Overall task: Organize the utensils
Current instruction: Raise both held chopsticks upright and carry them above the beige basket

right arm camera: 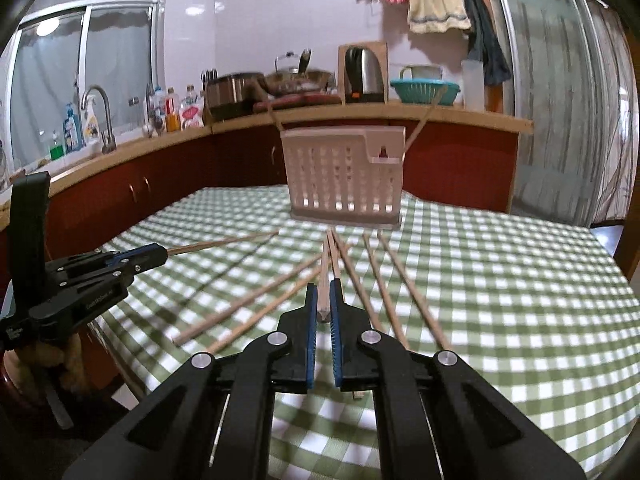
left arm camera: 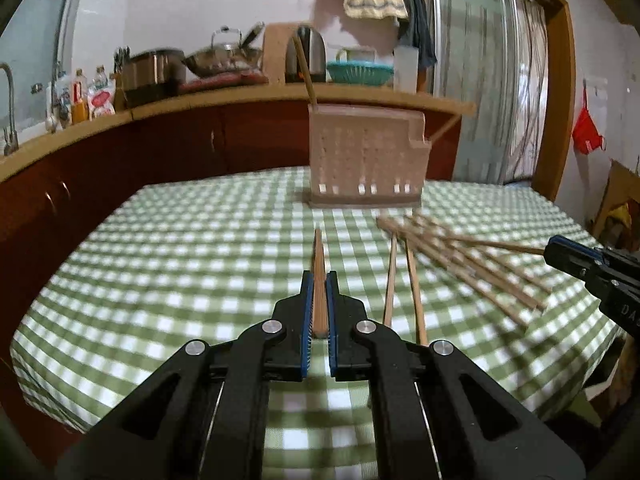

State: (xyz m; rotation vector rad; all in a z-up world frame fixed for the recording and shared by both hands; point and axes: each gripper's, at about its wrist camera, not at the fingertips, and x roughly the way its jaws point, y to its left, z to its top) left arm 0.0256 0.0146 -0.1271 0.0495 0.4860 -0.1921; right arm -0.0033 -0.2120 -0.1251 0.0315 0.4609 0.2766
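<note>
At the bottom centre of the left wrist view, the left tool (left arm camera: 319,280) was clamped on a single chopstick (left arm camera: 319,276), its blue pads pressed against both sides of the stick, which pointed forward toward the middle of the frame. Just right of it two more chopsticks (left arm camera: 402,280) lay on the counter (left arm camera: 160,280), covered in a green-and-white checked cloth, and further right a loose fan of sticks (left arm camera: 460,256) spread toward the right edge, where the right tool showed as a dark shape. In the right wrist view the right tool (right arm camera: 324,294) sat at bottom centre, closed on one chopstick (right arm camera: 323,284) whose far end ran up toward the middle of the frame. Other chopsticks (right arm camera: 384,280) lay scattered on the cloth on both sides of it. Beyond them, in the upper middle of both views, a pale slotted utensil basket (right arm camera: 344,176) stood on the counter with two sticks already leaning out of its top.
</note>
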